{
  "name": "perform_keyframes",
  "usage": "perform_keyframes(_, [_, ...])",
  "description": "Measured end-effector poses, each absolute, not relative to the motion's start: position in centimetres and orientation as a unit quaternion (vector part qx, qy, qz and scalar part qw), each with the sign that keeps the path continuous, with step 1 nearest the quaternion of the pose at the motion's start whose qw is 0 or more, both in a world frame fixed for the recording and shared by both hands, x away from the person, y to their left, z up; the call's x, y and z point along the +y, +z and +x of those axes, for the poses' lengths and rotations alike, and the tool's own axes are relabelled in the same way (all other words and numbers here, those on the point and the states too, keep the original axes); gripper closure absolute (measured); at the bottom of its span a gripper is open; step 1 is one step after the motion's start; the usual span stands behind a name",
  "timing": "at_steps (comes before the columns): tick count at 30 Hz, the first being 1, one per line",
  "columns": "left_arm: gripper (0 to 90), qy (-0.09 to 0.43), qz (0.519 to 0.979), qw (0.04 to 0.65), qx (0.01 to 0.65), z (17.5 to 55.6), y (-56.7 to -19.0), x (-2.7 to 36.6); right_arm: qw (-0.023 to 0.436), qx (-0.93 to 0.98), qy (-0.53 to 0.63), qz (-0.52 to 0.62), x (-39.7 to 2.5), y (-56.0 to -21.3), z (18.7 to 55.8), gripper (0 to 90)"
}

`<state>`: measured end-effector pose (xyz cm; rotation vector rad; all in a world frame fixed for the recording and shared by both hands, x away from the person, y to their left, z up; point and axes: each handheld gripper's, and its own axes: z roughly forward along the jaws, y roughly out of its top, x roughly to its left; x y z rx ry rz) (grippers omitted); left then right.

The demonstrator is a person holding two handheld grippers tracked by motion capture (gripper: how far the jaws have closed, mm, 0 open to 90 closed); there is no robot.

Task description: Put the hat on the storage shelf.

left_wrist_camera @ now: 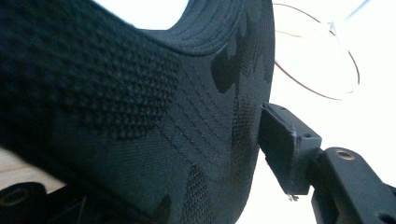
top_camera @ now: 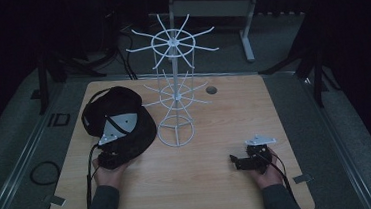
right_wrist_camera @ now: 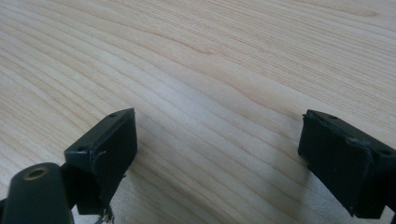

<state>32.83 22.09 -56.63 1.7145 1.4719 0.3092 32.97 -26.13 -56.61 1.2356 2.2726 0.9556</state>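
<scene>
Wooden counter [top_camera: 219, 182] seen from the high view, dim room. A black cap [top_camera: 124, 117] sits at left-centre of the frame, just beside the base of a white wire rack [top_camera: 175, 90] that stands upright in the middle of the counter with spokes radiating at two levels. Left gripper [top_camera: 111, 158] is at the cap's near edge, grey three-cornered plate over the cap, left hand [top_camera: 108, 173] behind it at lower left. In the left gripper view the cap fabric [left_wrist_camera: 140, 116] lies between the jaws; the right jaw touches the brim edge, the other jaw is hidden under the cloth, so the gripper is pinching the cap. Part of the rack's wire ring [left_wrist_camera: 327, 60] shows at upper right of that view. Right gripper [top_camera: 240, 161] rests at lower right of the high view, held by the right hand [top_camera: 266, 171], well apart from cap and rack. In the right gripper view its jaws are spread wide over bare wood grain [right_wrist_camera: 210, 70], nothing between them.
</scene>
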Motion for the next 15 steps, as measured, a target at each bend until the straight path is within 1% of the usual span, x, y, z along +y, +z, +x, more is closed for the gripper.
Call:
perform_keyframes(7, [68.1, 0.117, 0.68, 0.445, 0.571, 32.6, -55.9, 22.1, 0.191, 0.809, 0.34, 0.44, -26.1, -56.6, 33.0, 11.5])
perform_keyframes(13, [74.6, 0.11, 0.679, 0.457, 0.565, 32.4, -54.6, 22.0, 0.191, 0.809, 0.34, 0.44, -26.1, -56.6, 33.0, 11.5])
perform_keyframes(15, [74.7, 0.116, 0.681, 0.449, 0.567, 32.4, -54.2, 21.9, 0.191, 0.809, 0.34, 0.44, -26.1, -56.6, 33.0, 11.5])
